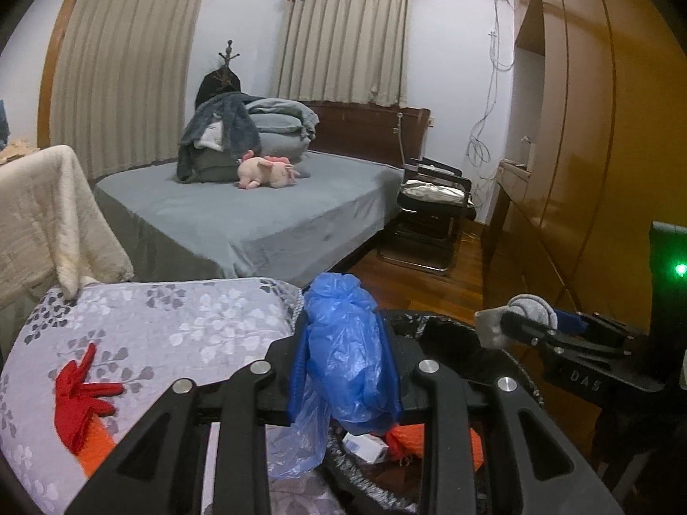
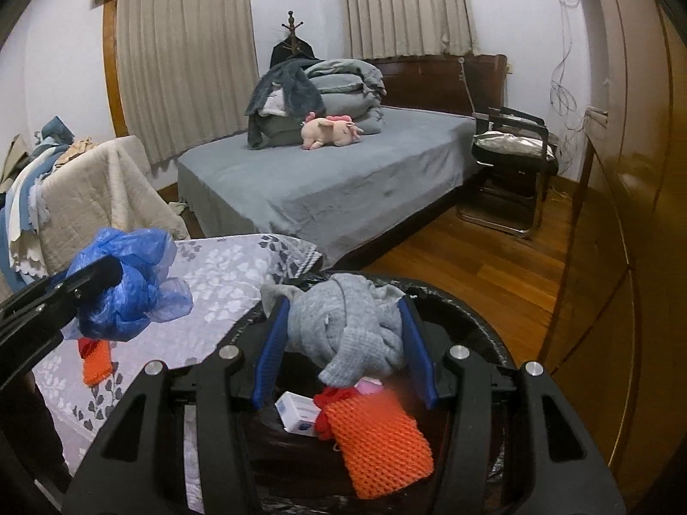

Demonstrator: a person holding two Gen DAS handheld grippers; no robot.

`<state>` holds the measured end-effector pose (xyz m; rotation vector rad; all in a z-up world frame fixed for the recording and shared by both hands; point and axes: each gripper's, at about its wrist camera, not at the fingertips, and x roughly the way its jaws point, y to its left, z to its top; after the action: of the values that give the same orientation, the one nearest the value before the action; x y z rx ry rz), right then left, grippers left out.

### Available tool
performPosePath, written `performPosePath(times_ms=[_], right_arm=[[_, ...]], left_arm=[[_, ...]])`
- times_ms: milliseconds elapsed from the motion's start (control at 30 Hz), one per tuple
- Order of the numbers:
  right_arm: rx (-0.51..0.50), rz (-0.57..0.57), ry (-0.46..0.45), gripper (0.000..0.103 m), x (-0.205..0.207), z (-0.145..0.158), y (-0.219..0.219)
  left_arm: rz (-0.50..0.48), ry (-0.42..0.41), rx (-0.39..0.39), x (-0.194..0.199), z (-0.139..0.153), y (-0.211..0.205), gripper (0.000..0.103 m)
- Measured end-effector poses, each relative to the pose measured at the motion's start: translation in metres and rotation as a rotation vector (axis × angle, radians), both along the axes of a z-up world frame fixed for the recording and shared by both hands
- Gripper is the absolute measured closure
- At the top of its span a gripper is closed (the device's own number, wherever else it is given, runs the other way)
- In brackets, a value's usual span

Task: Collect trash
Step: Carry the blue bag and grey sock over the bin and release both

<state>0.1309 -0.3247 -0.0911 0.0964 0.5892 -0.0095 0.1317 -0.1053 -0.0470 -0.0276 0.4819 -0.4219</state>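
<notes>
Both my grippers are full, parked right over the bin.

My left gripper is clamped tight on a crinkly blue plastic bag, thin and see-through where a loose tail hangs below the blue pads. My right gripper is squeezed around a balled-up grey knit sock, soft and lumpy, filling the gap between the fingers. Both hang above the round trash bin with its glossy black liner; inside it lie an orange mesh sleeve with a honeycomb weave and a small white carton, touching each other. Just beside the bin, on the quilted floral cover, sits a red glove on another bit of orange mesh.
</notes>
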Motion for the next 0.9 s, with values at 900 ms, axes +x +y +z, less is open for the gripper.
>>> performPosePath(times_ms=[900], right_arm=[[0.0,-0.139,0.037,0.018,0.0,-0.025,-0.053]], left_arm=[[-0.103,0.101,-0.025,0.044,-0.032,-0.061,0.04]])
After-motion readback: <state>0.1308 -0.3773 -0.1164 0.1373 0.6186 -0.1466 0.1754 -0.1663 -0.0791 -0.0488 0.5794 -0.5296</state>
